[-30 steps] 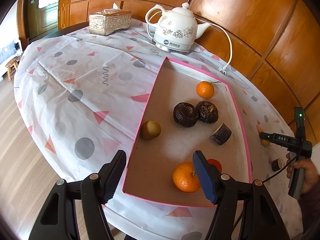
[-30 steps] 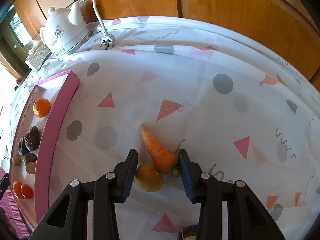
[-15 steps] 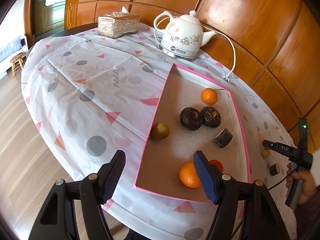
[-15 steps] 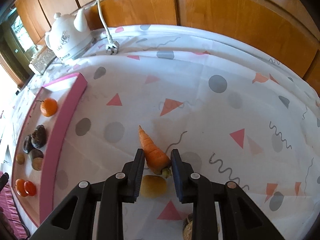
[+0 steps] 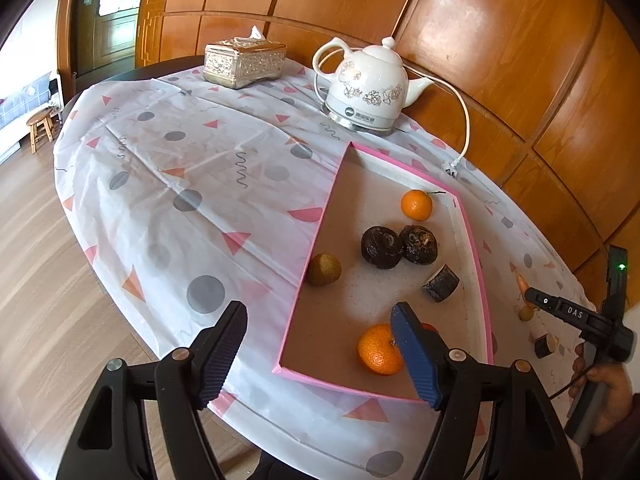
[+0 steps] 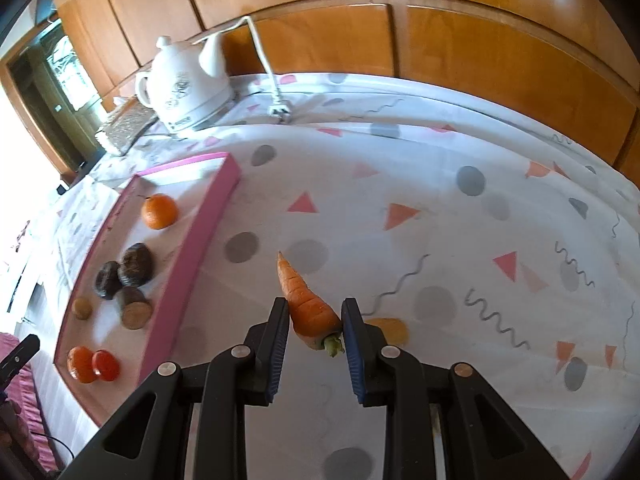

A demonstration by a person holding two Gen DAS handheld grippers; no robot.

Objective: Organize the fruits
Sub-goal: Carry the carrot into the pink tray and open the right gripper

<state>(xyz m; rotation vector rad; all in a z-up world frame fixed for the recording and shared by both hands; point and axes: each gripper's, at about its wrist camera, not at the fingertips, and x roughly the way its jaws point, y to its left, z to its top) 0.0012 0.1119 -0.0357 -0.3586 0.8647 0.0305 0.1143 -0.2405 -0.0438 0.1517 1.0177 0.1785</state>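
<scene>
A pink-rimmed tray [image 5: 316,236] holds two mandarins [image 5: 417,205] [image 5: 378,349], two dark round fruits [image 5: 382,247], a brownish fruit [image 5: 324,269], a cut dark piece [image 5: 440,283] and a red fruit [image 5: 430,326] half hidden by my finger. My left gripper [image 5: 320,312] hovers over the tray's near corner, its jaws opening with nothing between them. My right gripper [image 6: 315,306] is shut on the thick end of a carrot [image 6: 298,288], held just above the cloth to the right of the tray [image 6: 200,240]. A yellow fruit [image 6: 390,328] lies behind its right finger.
A white kettle [image 5: 366,88] with cord and plug [image 5: 450,168] and a tissue box [image 5: 244,62] stand at the back. A dark cut piece [image 5: 545,345] lies on the cloth right of the tray. A wooden wall runs close behind; the table edge is near me.
The right jaws closed on the carrot and lifted it off the cloth, leaving the yellow fruit behind. The left gripper pulled back a little and its jaws widened slightly.
</scene>
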